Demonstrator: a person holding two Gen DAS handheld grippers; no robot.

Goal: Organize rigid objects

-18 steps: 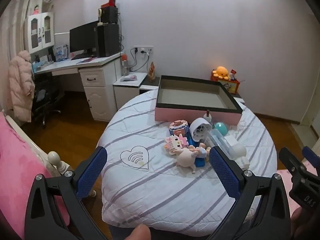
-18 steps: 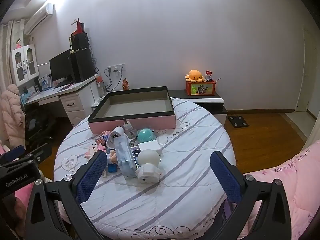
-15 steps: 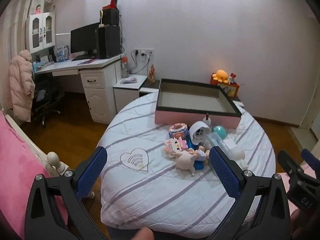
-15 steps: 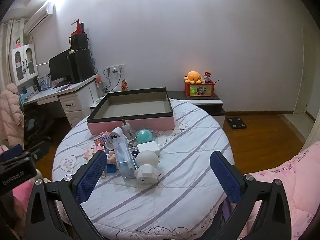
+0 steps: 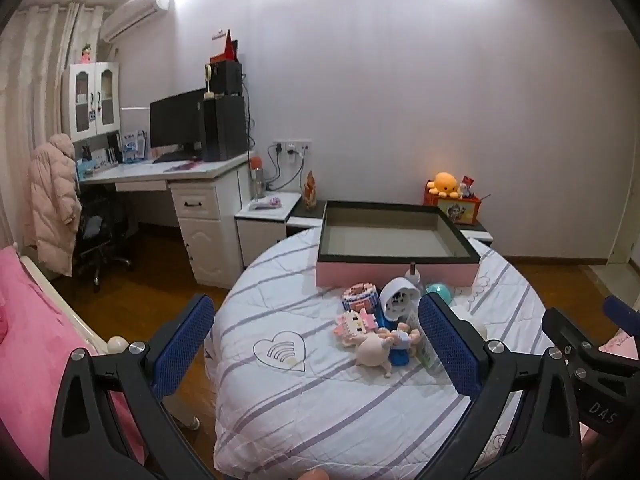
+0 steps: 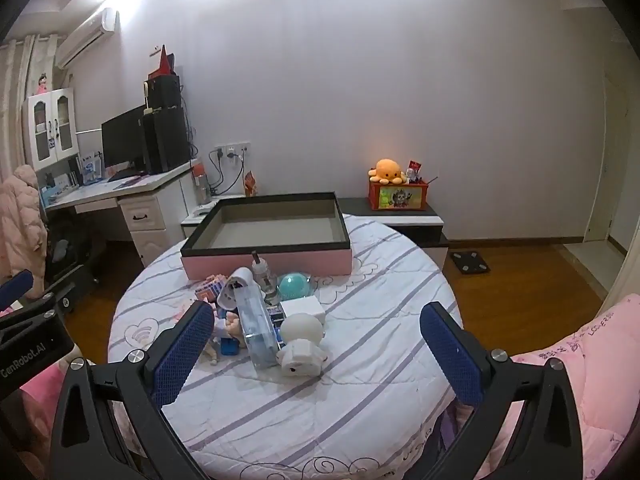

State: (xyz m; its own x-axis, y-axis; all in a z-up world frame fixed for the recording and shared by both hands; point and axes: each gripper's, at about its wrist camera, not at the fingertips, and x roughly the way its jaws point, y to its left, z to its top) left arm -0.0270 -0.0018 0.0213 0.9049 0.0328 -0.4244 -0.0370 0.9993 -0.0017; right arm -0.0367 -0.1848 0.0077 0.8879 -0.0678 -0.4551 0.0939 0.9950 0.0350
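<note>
A pile of small toys lies mid-table on the striped cloth: a white round-headed figure [image 6: 302, 340], a clear box [image 6: 256, 322], a teal ball [image 6: 294, 285], a white cube [image 6: 302, 307], a white plug adapter [image 5: 396, 298], a pink block cat [image 5: 356, 323] and a pale doll [image 5: 376, 350]. Behind them stands a pink box with a black rim [image 6: 268, 258], nothing in it. My left gripper [image 5: 316, 344] hangs open, back from the pile. My right gripper [image 6: 316, 344] is open too, nothing between its fingers.
The round table [image 6: 360, 380] fills the middle of the room. A pink bed [image 5: 24, 340] is at the left, pink bedding [image 6: 580, 380] at the right. A white desk [image 5: 180, 184] with a monitor and a low cabinet [image 6: 400, 220] with an orange plush stand by the wall.
Both grippers have drawn back and lifted a little, so the table and toys look smaller and lower. Both stayed open; no toy has moved.
</note>
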